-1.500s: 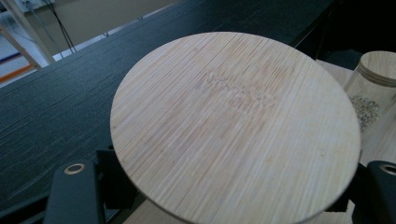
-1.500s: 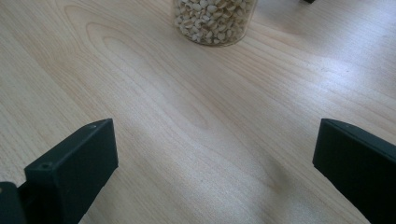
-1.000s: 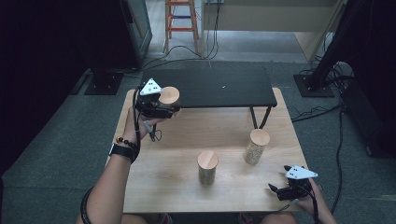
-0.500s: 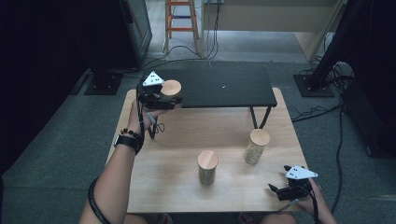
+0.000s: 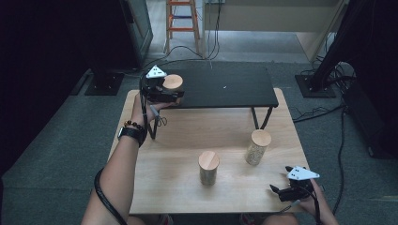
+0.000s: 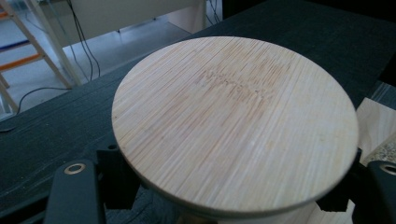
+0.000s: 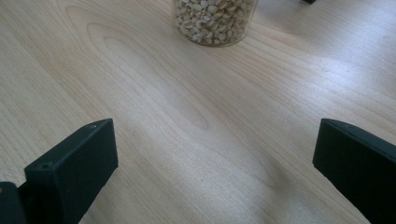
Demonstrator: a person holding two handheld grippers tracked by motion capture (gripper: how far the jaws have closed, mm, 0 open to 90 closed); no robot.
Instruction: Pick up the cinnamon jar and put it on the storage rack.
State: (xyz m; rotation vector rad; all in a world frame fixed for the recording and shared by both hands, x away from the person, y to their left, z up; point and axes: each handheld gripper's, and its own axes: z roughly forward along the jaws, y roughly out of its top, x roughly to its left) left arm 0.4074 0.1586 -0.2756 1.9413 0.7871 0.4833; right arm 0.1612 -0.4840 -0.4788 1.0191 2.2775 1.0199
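Note:
My left gripper (image 5: pixel 174 95) is shut on a jar with a round bamboo lid (image 5: pixel 172 82), held over the left end of the black shelf (image 5: pixel 225 86). In the left gripper view the lid (image 6: pixel 233 121) spans the space between both black jaws, above the shelf's dark top (image 6: pixel 56 135). Two more bamboo-lidded jars stand on the wooden table (image 5: pixel 178 136): one in the middle (image 5: pixel 208 167), one to its right (image 5: pixel 257 146) filled with pale grains. My right gripper (image 5: pixel 275 190) rests open at the table's front right corner. Its jaws stand wide apart over bare wood, with the grain jar (image 7: pixel 215 21) ahead.
The black shelf stands on thin legs (image 5: pixel 260 119) at the table's far edge. Cables (image 5: pixel 206 28) and an orange ladder (image 5: pixel 180 21) lie on the floor behind. A black stand (image 5: pixel 324 70) is at the right.
My left gripper has carried the jar away from me and a little to the right, from beside the shelf's left end to over its top. The right gripper has stayed put.

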